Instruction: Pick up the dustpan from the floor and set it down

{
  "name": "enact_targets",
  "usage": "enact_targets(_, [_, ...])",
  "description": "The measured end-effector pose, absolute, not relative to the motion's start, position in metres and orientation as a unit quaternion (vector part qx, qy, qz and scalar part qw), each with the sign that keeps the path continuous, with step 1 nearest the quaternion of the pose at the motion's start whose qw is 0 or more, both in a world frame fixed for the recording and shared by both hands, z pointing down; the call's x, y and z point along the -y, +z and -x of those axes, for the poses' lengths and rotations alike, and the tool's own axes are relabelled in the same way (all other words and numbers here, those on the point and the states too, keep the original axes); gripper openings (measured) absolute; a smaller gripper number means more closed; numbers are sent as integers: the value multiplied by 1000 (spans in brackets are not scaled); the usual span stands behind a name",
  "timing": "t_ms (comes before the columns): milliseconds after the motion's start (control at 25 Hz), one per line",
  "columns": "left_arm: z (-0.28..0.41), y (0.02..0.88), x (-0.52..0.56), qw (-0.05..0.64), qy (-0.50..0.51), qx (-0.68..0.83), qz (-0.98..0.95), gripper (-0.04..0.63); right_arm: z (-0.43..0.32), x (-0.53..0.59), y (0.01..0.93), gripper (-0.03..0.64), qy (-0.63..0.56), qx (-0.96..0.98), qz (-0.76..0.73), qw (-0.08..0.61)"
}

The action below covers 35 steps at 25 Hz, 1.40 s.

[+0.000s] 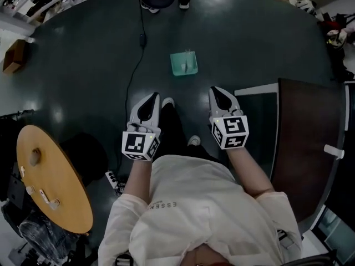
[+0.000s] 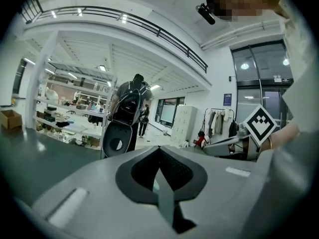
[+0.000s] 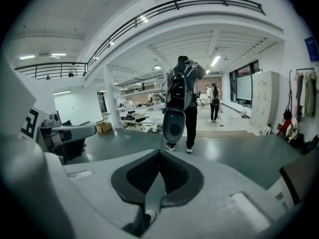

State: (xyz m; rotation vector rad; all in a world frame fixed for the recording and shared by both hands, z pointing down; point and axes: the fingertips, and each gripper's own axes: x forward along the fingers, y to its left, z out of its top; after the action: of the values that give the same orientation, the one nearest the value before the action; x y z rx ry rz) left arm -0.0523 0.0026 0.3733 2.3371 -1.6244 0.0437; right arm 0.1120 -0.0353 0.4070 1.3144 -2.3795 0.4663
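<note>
A small green dustpan (image 1: 184,63) lies on the dark floor ahead of the person's feet. My left gripper (image 1: 153,96) and my right gripper (image 1: 214,90) are held side by side at waist height, both pointing forward, short of the dustpan and well above it. Each has its jaws together with nothing between them. In the left gripper view the left gripper (image 2: 159,148) faces the hall; the right gripper (image 3: 160,152) looks the same way in its own view. I cannot make out the dustpan in either gripper view.
A person with a backpack (image 3: 182,93) stands on the floor beyond the dustpan, and a cable (image 1: 136,65) runs from there towards me. A round wooden table (image 1: 50,176) is at my left, a dark brown panel (image 1: 310,148) at my right, a cardboard box (image 1: 14,56) far left.
</note>
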Motion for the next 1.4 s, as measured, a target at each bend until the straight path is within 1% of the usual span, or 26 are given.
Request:
enact_targets(120, [61,389,43,161,21,547,-821,15,-101,73,427,-4,178,833,-478,216])
enact_targets(280, [81,411,104,172,35,537,-825,15,-79,119,473,101,225,812,-465,270])
enact_targets(560, [114,464,171,193,36,537,-821,14,-44,192,572,212,282,769,-464,336])
enact_targets(680, [116,488,183,207,40,535,-818,14,-45,210,616,238,298,741,-473,372])
enact_targets(960, [126,528,203,233,49,529,-815,14,-41,229,680,238,338,700,-468,420])
enact_targets(1160, [131,535,206,258,47,530,-806,14,-44,230,709,228,344,679,-471,446])
enact_targets(1200, [131,535,205,261,46,529,-806,14,-46,229,712,215,346,674,-473,448])
enact_targets(1240, [131,536,204,262,46,526,-808,14,-48,227,714,171,348,671,-477,449])
enact_targets(1280, [131,537,203,262,47,524,-809,14,-48,227,714,110,348,670,-480,448])
enact_targets(1400, [131,541,198,263,46,518,-812,14,-43,229,709,82,335,673,-482,449])
